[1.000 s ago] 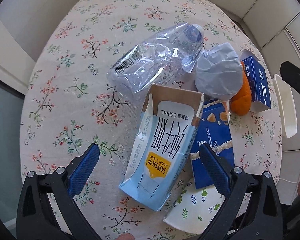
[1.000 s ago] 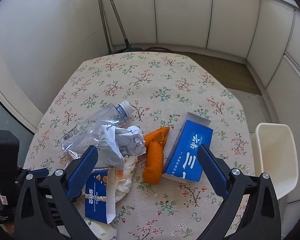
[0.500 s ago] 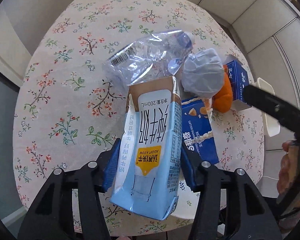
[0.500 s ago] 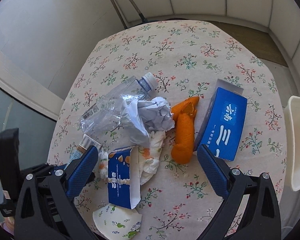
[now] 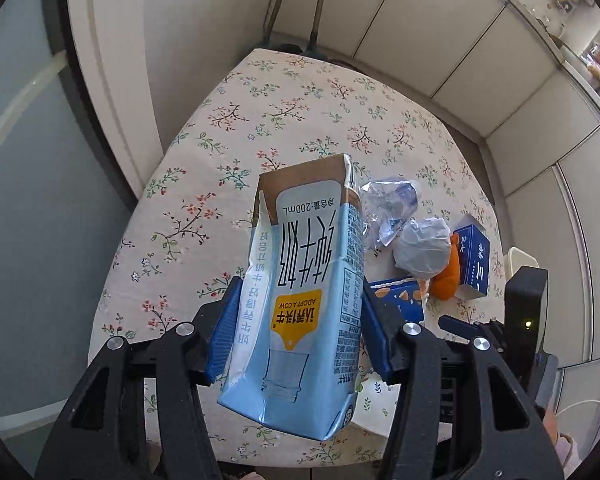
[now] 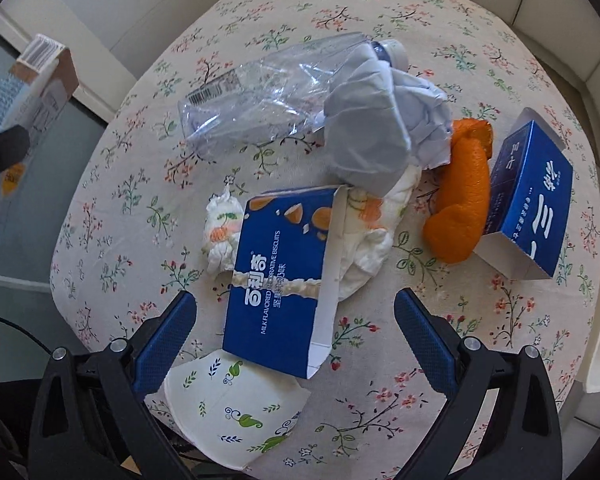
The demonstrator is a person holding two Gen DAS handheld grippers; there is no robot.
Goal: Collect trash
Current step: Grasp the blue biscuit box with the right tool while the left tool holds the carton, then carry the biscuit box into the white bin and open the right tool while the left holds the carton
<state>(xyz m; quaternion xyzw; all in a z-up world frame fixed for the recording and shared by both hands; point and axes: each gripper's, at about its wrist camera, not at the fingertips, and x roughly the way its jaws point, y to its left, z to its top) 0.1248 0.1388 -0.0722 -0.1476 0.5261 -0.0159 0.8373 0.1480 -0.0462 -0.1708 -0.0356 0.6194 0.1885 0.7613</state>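
I see a round table under a cream cloth printed with small flowers [image 6: 380,12], set in a corner of pale panelled walls [image 5: 440,40], with a frosted glass pane [image 5: 32,200] on one side.

My left gripper [image 5: 296,328] is clenched on a light-blue 200 mL milk carton [image 5: 304,292], its blue pads pressing both sides; the carton is held clear above the cloth.

My right gripper [image 6: 296,340] is spread wide, grasping nothing, poised over a dark-blue biscuit box [image 6: 280,280] that lies flat on the cloth.

The right view alone shows what the carton hides: a crushed clear plastic bottle [image 6: 260,96], crumpled grey paper [image 6: 380,128] touching it, wadded white tissue [image 6: 220,236] under the box, orange peel [image 6: 460,200] against a blue-and-white carton [image 6: 532,200], and a flattened leaf-patterned paper cup [image 6: 236,408] at the near edge.

The left view alone shows metal legs [image 5: 300,4] beyond the table and a high shelf [image 5: 560,12].
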